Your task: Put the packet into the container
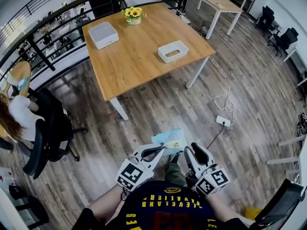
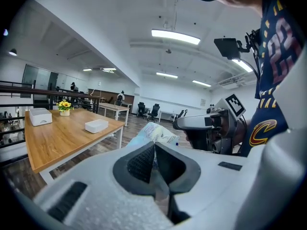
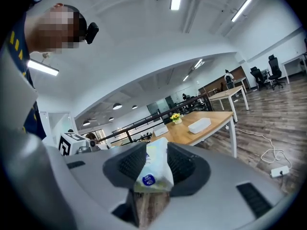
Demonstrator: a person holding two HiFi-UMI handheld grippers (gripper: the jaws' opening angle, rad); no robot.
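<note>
Left gripper (image 1: 158, 151) and right gripper (image 1: 190, 151) both pinch the packet (image 1: 169, 139) by its edges; it could slip out before reaching the faraway container (image 1: 173, 51).

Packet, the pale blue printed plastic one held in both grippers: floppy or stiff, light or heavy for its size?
Probably floppy: the pale blue plastic packet creases and folds where the right gripper clamps it. Likely light: the left gripper pinches only a thin edge, yet it barely sags.
</note>
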